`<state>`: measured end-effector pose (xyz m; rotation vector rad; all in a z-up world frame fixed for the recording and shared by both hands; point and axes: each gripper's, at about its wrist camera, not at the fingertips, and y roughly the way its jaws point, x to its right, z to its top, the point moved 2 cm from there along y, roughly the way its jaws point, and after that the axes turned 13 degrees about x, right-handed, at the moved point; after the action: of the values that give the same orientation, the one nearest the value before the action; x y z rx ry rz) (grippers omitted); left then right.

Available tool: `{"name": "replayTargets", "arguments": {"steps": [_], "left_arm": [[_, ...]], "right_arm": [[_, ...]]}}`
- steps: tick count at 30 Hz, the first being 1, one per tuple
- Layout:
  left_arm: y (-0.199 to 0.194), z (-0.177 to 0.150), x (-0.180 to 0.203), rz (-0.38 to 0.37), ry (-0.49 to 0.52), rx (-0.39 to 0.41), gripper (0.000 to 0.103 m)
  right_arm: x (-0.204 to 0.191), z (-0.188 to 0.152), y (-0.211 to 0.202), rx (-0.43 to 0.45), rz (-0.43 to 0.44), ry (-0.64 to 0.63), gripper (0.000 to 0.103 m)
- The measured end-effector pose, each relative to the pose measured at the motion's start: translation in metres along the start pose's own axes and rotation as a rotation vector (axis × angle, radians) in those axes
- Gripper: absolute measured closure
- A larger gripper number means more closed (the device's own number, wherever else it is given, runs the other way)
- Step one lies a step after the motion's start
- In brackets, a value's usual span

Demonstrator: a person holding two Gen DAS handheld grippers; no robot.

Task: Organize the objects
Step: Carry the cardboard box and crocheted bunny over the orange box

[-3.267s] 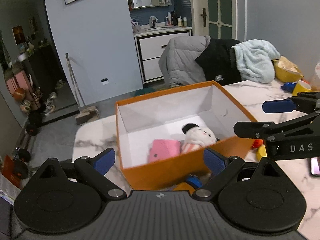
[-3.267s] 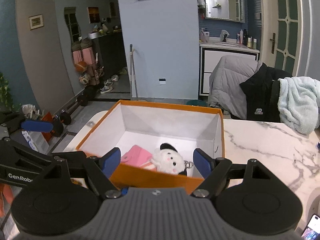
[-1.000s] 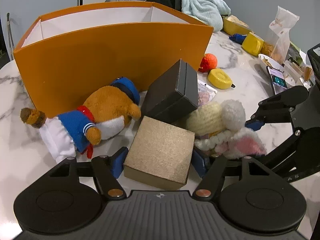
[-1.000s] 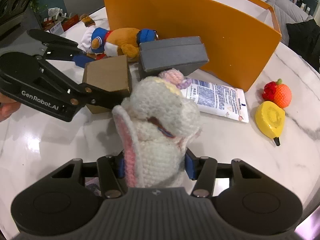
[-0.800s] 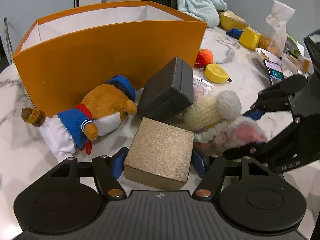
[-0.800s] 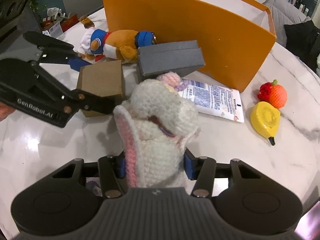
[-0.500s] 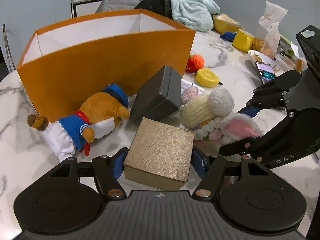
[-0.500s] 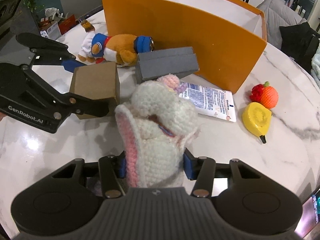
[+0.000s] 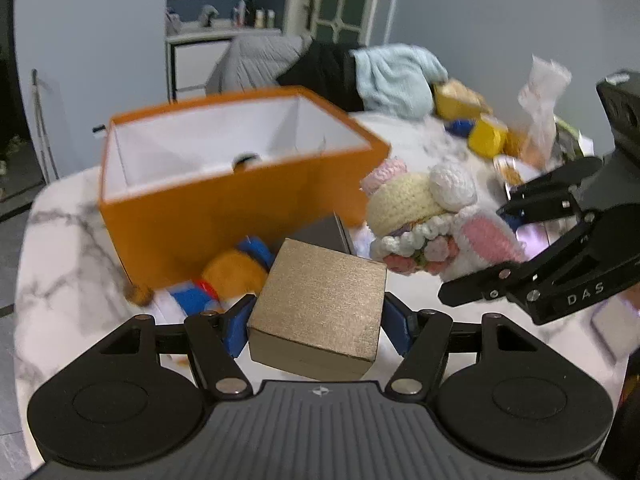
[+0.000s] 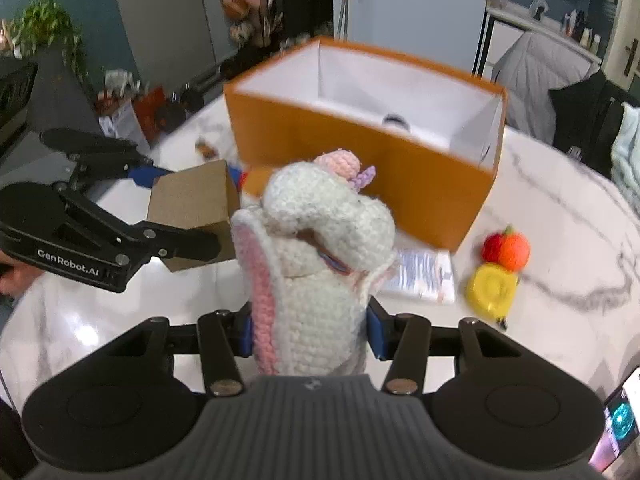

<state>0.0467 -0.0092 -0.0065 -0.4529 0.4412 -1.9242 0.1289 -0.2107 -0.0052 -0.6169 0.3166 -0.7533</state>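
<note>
My left gripper [image 9: 316,326] is shut on a gold box [image 9: 318,306] and holds it above the marble table, in front of the open orange box [image 9: 168,216]. My right gripper [image 10: 308,330] is shut on a white crocheted bunny [image 10: 316,256], also lifted; the bunny also shows in the left wrist view [image 9: 424,220], and the gold box in the right wrist view [image 10: 192,208]. The orange box [image 10: 400,168] stands ahead of both. A toy's black top shows inside it [image 9: 245,159].
A bear plush [image 9: 224,276] and a dark grey box [image 9: 320,232] lie on the table by the orange box. A printed packet [image 10: 420,276], a yellow toy [image 10: 491,288] and a red-orange crocheted toy [image 10: 506,249] lie to the right. Snacks and containers [image 9: 488,140] crowd the far right.
Both grippers have lifted their loads off the table and risen, so the orange box's inside has come into view. The bear and grey box stay on the table.
</note>
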Motion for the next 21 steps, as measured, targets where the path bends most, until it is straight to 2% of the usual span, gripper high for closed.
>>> {"name": "replayTargets", "arguments": {"steps": [10,17,21], "left_arm": [[0.007,0.059,-0.011,0.043,0.055,0.072,0.026],[0.027,0.088,-0.029,0.085,0.073,0.108,0.026],[0.047,0.101,-0.042,0.120,0.049,0.123,0.026]], "right_arm": [[0.007,0.056,-0.001,0.125,-0.024,0.014,0.050],[0.020,0.091,0.020,0.173,-0.050,0.034,0.050],[0.031,0.111,0.039,0.184,-0.080,0.037,0.050]]}}
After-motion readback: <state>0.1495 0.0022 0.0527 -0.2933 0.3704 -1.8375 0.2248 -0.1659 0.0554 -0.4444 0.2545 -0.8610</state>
